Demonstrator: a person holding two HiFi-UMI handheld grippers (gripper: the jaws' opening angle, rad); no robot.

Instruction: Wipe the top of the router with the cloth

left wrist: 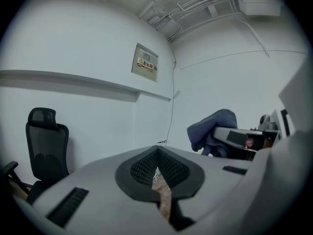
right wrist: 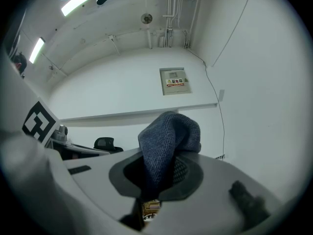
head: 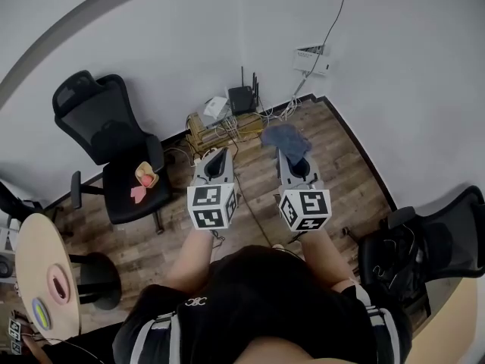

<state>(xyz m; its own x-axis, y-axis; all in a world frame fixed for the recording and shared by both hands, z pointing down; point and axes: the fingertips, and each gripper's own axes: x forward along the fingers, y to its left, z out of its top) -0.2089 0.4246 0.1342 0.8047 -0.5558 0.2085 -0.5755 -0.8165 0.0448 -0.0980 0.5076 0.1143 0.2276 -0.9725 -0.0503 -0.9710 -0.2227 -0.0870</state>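
A black router [head: 242, 98] with upright antennas stands on the floor against the white wall, among cables. My right gripper [head: 289, 155] is shut on a blue-grey cloth [head: 286, 139], which bunches above its jaws [right wrist: 168, 141] and also shows from the side in the left gripper view as the cloth [left wrist: 212, 127]. My left gripper [head: 217, 158] is shut with nothing in it; its dark pads [left wrist: 159, 168] meet. Both grippers are held side by side, well short of the router and raised above the wooden floor.
A black office chair [head: 114, 146] with a pink and yellow item on its seat stands at the left. Another black chair [head: 424, 245] is at the right. A wooden rack [head: 208, 127] and tangled cables lie near the router. A round table [head: 49, 279] is at lower left.
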